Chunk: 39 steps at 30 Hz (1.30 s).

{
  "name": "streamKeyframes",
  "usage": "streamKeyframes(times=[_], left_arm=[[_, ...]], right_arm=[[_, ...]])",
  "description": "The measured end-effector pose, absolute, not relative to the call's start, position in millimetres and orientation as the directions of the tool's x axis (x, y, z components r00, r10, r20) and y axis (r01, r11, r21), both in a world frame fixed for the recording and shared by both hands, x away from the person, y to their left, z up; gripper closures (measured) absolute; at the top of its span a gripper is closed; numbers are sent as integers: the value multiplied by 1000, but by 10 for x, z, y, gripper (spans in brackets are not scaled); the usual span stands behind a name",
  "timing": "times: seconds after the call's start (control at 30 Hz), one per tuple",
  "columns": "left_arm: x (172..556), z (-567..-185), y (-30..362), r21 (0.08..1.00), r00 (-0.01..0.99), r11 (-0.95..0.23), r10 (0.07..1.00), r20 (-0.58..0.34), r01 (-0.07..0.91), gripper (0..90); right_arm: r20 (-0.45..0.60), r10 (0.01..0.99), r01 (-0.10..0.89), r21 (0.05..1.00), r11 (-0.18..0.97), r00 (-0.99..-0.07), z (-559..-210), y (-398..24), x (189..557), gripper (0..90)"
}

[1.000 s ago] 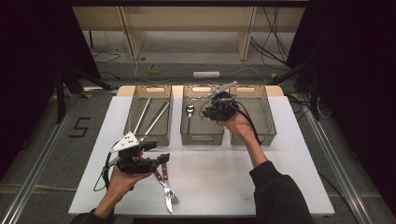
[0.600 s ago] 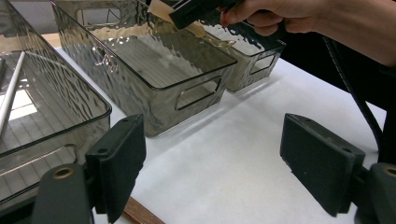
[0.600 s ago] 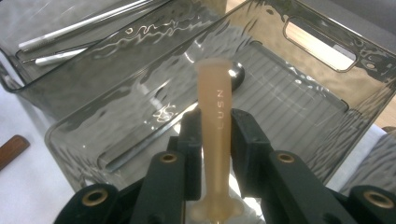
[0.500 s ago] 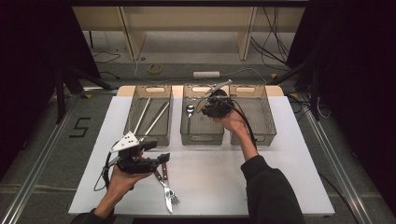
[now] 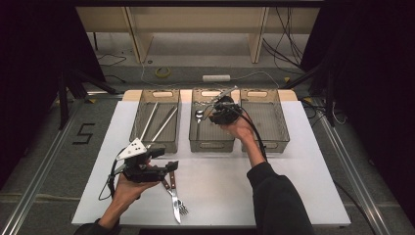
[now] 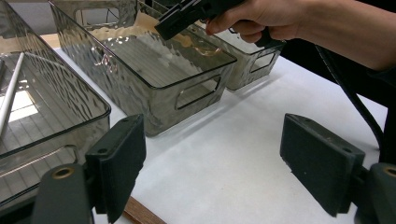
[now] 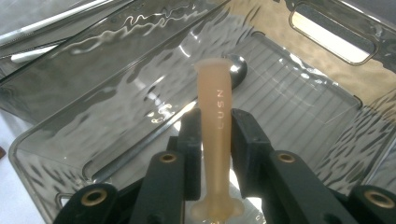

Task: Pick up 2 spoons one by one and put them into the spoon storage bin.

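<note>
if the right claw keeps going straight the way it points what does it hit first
Probably the ribbed floor of the middle bin. The right claw is shut on a tan handle and aims down into that bin. A spoon already lies just beyond the handle's tip, so it may touch first; depth is unclear.

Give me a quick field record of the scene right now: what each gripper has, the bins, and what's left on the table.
right gripper: shut on a tan handle, over the middle bin
left gripper: open, nothing between the jaws, low over the table
left bin: two long rods
middle bin: one spoon
right bin: looks bare
table: fork and knife near the front edge
</note>
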<state>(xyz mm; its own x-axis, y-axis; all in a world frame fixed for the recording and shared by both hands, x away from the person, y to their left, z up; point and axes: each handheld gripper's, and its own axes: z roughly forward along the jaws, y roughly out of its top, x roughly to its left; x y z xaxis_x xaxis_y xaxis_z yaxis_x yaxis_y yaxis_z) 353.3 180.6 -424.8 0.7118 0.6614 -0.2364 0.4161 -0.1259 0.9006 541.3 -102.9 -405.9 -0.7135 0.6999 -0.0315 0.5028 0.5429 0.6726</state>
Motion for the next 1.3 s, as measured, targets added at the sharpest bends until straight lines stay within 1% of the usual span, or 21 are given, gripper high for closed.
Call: streamKeyframes(times=[0.13,0.23,0.33,0.4,0.43,0.47,0.53,0.67,0.77,0.83,1.0,1.07,1.3], left_arm=[[3540,-4250,1816,899,709,-131,666,-232,417,220],[3544,-4251,1822,900,707,-124,667,-236,418,220],[3556,-4255,1828,899,707,-132,669,-231,418,220],[3560,-4256,1836,898,706,-137,672,-225,417,220],[3563,-4258,1840,897,702,-139,677,-223,419,220],[3569,-4262,1848,895,696,-142,683,-220,423,220],[3579,-4261,1859,894,691,-140,688,-221,425,220],[3592,-4254,1866,889,694,-137,680,-236,437,239],[3597,-4253,1849,888,695,-142,680,-233,437,237],[3603,-4252,1842,889,696,-153,684,-220,432,229],[3639,-4251,1842,884,694,-145,681,-236,443,219],[3640,-4230,1840,890,691,-122,679,-248,439,219],[3678,-4203,1816,893,701,-143,677,-226,426,213]], right_arm=[[-5,715,533,663,525,-699,-4097,-1025,5436,732],[11,725,540,674,503,-689,-4087,-1039,5442,652],[24,730,541,688,484,-684,-4048,-1086,5439,609],[31,731,547,686,480,-681,-4028,-1128,5421,557],[34,733,552,681,481,-680,-4017,-1150,5409,546],[36,729,550,682,482,-683,-4006,-1176,5395,536],[31,730,540,694,476,-683,-3980,-1234,5358,487],[58,719,521,730,443,-693,-3908,-1363,5232,435],[53,709,502,744,442,-703,-3866,-1444,5094,400],[59,703,486,763,426,-709,-3837,-1515,4988,387],[55,695,453,794,405,-717,-3782,-1744,4722,357],[60,689,441,807,392,-722,-3773,-1827,4609,356],[88,663,420,833,360,-743,-3848,-2009,4203,353]])
